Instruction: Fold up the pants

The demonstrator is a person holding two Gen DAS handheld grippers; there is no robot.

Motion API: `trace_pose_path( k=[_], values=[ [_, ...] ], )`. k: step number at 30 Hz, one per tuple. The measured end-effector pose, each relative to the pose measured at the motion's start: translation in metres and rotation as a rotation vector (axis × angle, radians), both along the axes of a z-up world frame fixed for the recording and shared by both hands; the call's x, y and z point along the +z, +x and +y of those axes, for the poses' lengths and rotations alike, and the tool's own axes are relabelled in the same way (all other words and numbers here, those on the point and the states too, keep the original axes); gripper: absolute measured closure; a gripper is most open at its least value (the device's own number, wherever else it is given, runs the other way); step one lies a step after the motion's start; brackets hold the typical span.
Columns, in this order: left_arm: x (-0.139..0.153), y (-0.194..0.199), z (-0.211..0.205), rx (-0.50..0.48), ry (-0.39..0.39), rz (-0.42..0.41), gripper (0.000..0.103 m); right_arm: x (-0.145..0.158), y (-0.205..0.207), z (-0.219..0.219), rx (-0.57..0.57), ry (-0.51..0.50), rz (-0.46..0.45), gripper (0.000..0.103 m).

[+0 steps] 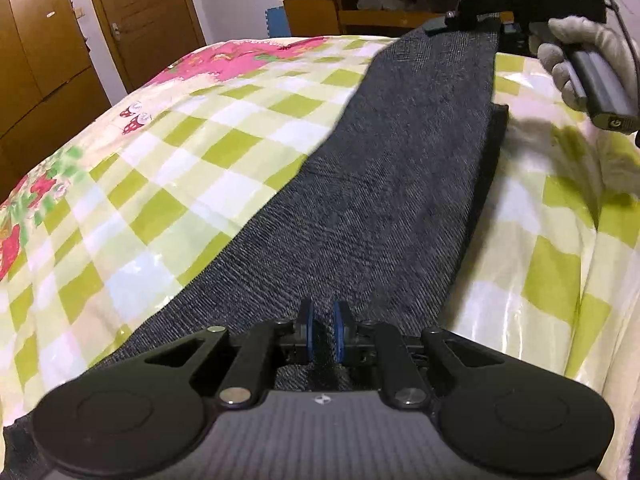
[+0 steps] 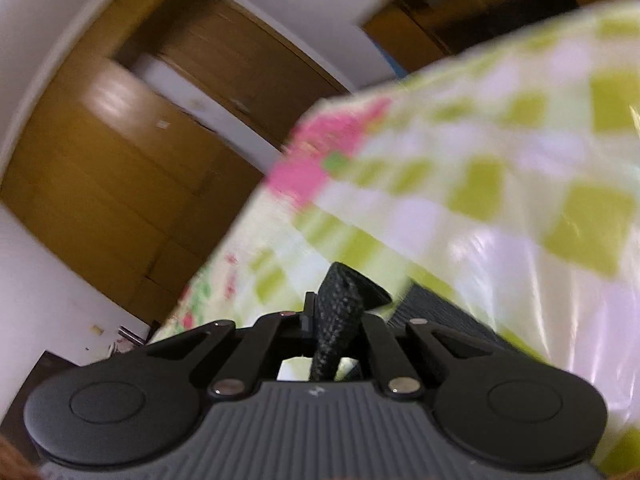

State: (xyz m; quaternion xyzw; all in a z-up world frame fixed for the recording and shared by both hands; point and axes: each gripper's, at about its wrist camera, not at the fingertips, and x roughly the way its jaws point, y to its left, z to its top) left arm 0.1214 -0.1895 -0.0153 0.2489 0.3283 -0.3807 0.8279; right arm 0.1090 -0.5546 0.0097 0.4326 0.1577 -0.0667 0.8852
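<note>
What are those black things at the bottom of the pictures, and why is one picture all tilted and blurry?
They are tongs that a person holds, one per hand, each with a camera looking along it. The left picture comes from the left tongs, closed on one end of the dark grey knitted pants lying on the bed's green-and-white checked cover. The gloved hand holds the right tongs, which took the other picture; they are shut on the pants' far end. That picture looks smeared, as from a moving camera.
</note>
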Motion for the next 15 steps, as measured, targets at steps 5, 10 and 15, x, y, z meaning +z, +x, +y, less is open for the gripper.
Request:
trace_pose_path(
  k=[5,10,15],
  values=[
    [-0.014,-0.006,-0.002,-0.004,0.04,-0.011,0.077,-0.062,0.009,-0.015,-0.064,0.056,0.241,0.1],
    [-0.011,-0.005,0.0,-0.001,0.033,-0.002,0.076,-0.062,-0.012,-0.013,-0.092,0.047,0.211,0.094],
    [-0.008,-0.013,0.009,0.007,0.025,-0.013,0.075,-0.038,-0.034,-0.02,-0.146,-0.096,0.216,0.09]
  ],
)
